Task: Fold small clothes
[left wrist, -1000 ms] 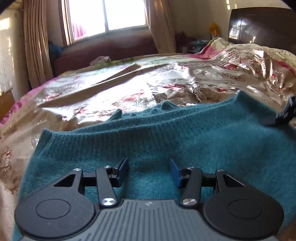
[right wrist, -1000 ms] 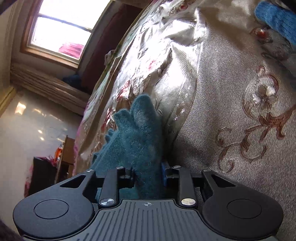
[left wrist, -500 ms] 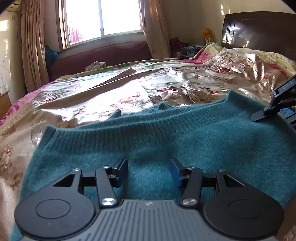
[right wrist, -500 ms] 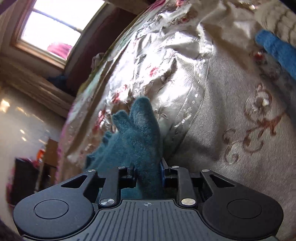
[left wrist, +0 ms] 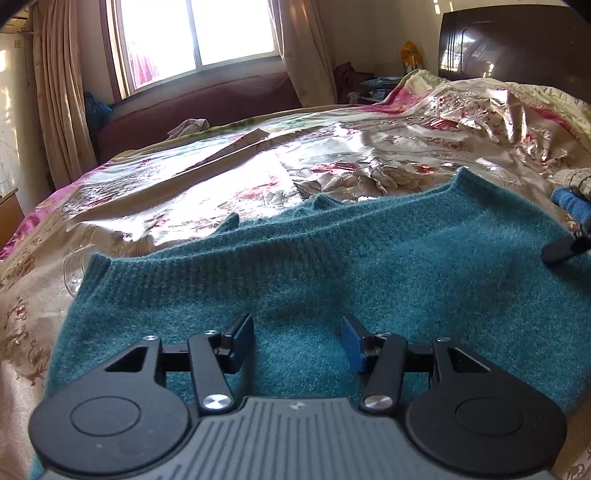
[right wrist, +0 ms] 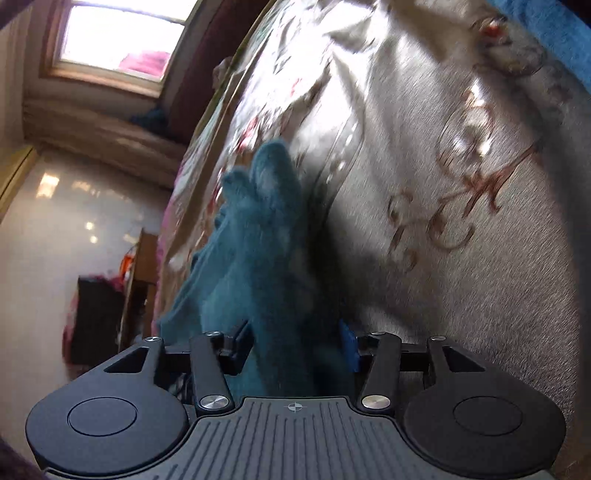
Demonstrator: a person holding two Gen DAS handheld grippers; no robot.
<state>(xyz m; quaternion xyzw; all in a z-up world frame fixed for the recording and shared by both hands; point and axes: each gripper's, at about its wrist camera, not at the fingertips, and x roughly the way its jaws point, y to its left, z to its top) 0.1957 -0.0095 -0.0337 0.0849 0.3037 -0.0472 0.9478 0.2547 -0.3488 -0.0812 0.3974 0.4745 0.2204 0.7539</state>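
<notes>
Teal sweater (left wrist: pixel 332 266) lies spread flat on the flowered bedspread (left wrist: pixel 258 173), its ribbed edge toward the window (left wrist: pixel 195 33). Left gripper (left wrist: pixel 297 341) hovers low over the knit, jaws parted with only the flat fabric beneath them, nothing pinched. Right gripper (right wrist: pixel 295 343) has a bunched fold of the sweater between its fingers, and its jaws are opening around that fold; the view is blurred.

We see a bed covered by a shiny floral bedspread (left wrist: pixel 332 162), creased and sunlit. On it lies a teal knitted sweater (left wrist: pixel 332 258), spread flat near us, and at the right edge a blue cloth (left wrist: pixel 570 203) beside a cream knit (left wrist: pixel 576 179).
</notes>
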